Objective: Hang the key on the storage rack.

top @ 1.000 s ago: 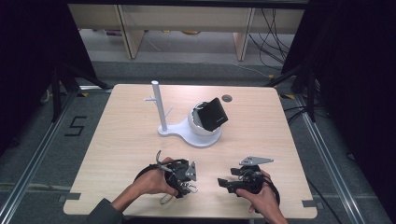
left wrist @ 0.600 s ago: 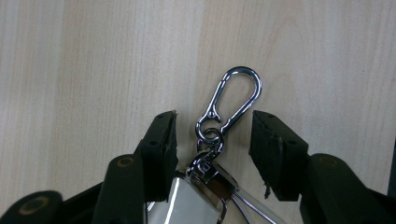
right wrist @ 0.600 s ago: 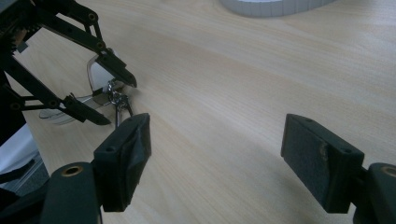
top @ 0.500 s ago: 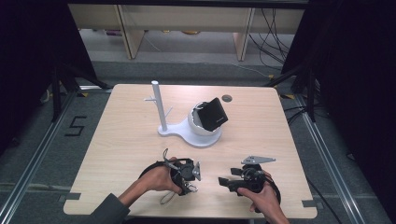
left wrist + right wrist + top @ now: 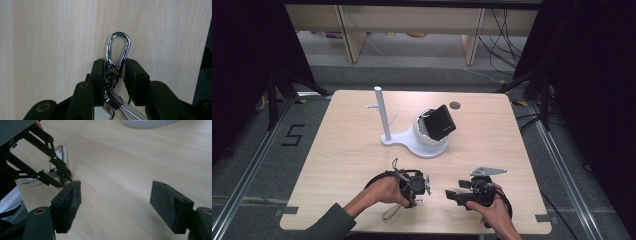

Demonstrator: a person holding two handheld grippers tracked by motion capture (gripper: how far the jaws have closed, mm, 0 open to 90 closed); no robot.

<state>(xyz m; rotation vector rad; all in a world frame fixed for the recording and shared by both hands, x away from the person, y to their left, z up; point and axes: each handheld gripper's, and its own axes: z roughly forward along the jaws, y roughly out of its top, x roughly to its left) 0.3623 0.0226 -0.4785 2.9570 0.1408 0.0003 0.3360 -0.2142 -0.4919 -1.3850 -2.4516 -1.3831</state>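
the left gripper (image 5: 113, 72) is pointing down at the wooden table (image 5: 352, 150) near its front edge, and its jaws have just been closing. between them is lying a silver snap hook (image 5: 118, 48) with a small ring and more metal keyring parts trailing back under the gripper. in the left gripper view the left pad is sitting right against the ring at the hook's lower end, while the right pad is standing just beside the hook with a thin gap showing, so the jaws are not yet pressing on it from both sides. the hook's rounded end is sticking out past the fingertips, flat on the wood.

the right gripper (image 5: 116, 202) is resting just beside the left one, low over the table, its jaws standing wide apart with nothing between them. in its view the left gripper's black linkage is showing at the upper left.

farther back a white stand (image 5: 412, 140) with an upright post is carrying a black box (image 5: 441, 121).
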